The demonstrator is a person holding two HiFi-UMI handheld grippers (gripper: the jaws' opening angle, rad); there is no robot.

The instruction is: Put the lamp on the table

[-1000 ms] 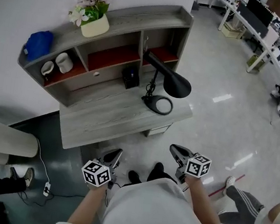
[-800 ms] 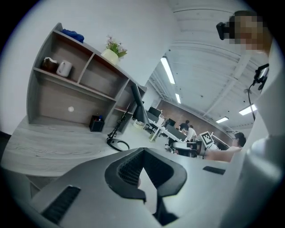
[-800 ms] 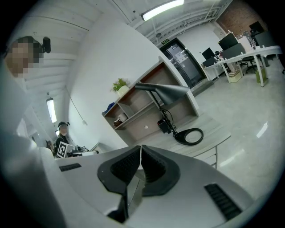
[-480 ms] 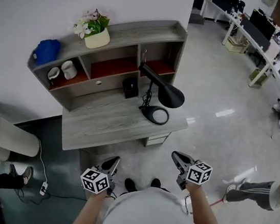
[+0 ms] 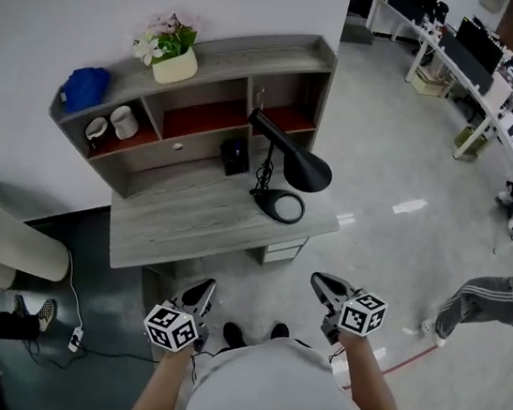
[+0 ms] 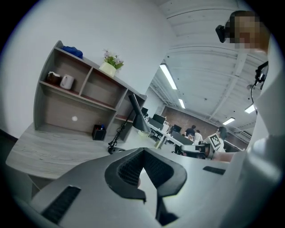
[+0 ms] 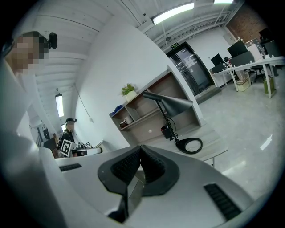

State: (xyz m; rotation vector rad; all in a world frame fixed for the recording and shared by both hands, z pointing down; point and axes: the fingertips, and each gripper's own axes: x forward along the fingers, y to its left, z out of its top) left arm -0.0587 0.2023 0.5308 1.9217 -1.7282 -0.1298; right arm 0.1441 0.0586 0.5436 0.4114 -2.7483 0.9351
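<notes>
On the grey wood-grain surface (image 5: 178, 226), toward its 3 o'clock end, the black desk lamp (image 5: 310, 172) with a ring base and cone shade stands upright. Its base lies flat on the wood, and a small black box (image 5: 235, 157) sits near it at about 10 o'clock. Behind both rises the grey wooden shelf unit (image 5: 291, 60), which carries a cream flower pot (image 5: 174, 66). Judged from this, the task looks done: the lamp is set down, steady, and nothing touches it.

Both tools hang low by the wearer's body, well apart from the lamp. The left tool (image 5: 204, 287) is at 7 o'clock of the head view and the right tool (image 5: 321, 280) at 5 o'clock. Each tool's own view shows its ribbed pads clenched together on nothing, with only the far room visible past them. At most, what seems left is to step away.

Against the frame from a second ago, the lamp keeps the same spot and pose on the surface, still beside the black box. The surface now sits slightly further toward 12 o'clock, as if the wearer has backed off a little. The tools are about where they were, though the right tool has squeezed fully closed. At 3 o'clock, a bystander in grey striped trousers (image 5: 472, 301) has walked further up the glossy floor
</notes>
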